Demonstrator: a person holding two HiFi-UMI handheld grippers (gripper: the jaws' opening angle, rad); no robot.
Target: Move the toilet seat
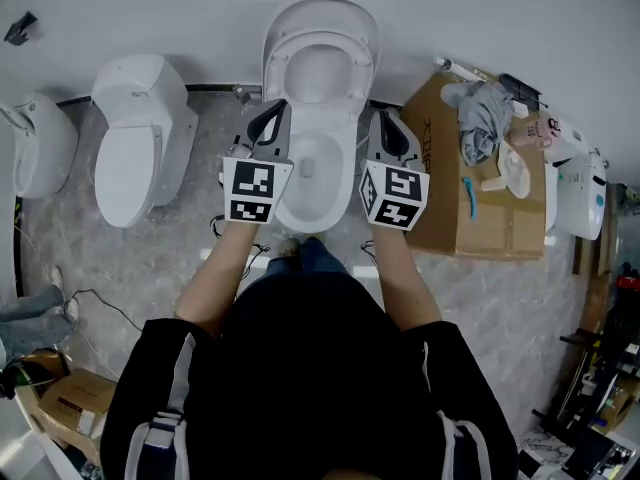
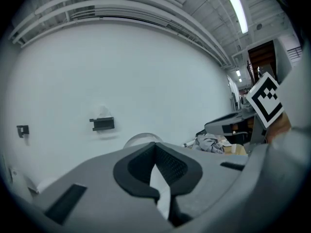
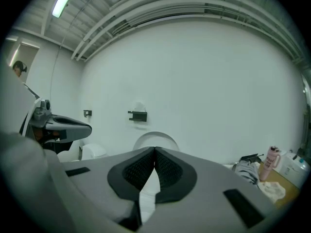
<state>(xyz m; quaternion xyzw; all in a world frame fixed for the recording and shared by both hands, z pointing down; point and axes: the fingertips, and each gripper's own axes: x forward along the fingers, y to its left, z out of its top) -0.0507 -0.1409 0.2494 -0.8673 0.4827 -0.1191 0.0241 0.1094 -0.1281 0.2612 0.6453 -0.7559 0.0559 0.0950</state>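
A white toilet (image 1: 315,168) stands against the wall in the head view, with its seat and lid (image 1: 320,38) tipped up against the wall. My left gripper (image 1: 268,120) hovers by the bowl's left rim and my right gripper (image 1: 386,126) by its right rim. Both are shut with nothing between the pads. In the left gripper view the closed jaws of the left gripper (image 2: 155,145) point at the wall, with the raised lid (image 2: 141,139) just above them. The right gripper (image 3: 154,150) likewise shows its tips together below the raised lid (image 3: 155,139).
A second toilet (image 1: 140,143) with its lid down stands to the left, and another white fixture (image 1: 35,143) sits at the far left. A cardboard box (image 1: 480,208) with clothes and clutter stands close on the right. Cables and a small box (image 1: 70,400) lie on the floor.
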